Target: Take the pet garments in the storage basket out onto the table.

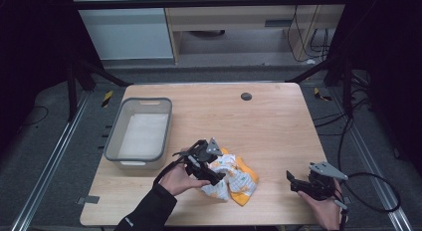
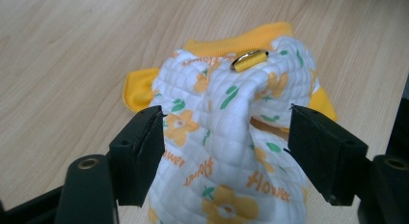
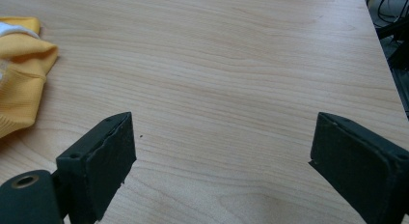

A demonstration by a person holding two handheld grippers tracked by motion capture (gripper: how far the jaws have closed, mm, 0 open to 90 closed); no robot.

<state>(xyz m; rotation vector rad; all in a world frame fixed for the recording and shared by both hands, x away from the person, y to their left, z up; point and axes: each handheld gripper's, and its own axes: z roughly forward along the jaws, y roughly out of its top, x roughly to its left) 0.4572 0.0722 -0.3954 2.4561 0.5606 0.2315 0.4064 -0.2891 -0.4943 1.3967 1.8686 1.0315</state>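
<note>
A light wooden table [image 1: 268, 116] stands on grey carpet [image 1: 50, 141]. Beyond the claws, past its far edge, sit a pale cabinet [image 1: 224, 22] and dangling cables [image 1: 306, 32]

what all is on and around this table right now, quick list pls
table: one, light wood, centre of the high view
bin: one, grey, white inside, on the table's left side
garment: one, white quilted with yellow flowers and orange-yellow trim, crumpled near the front edge
metal ring: one, on a yellow loop on the garment
round disc: one, dark, far side of the table
left tongs: one, black, open around a raised fold of the garment
right tongs: one, black, open over bare wood
</note>
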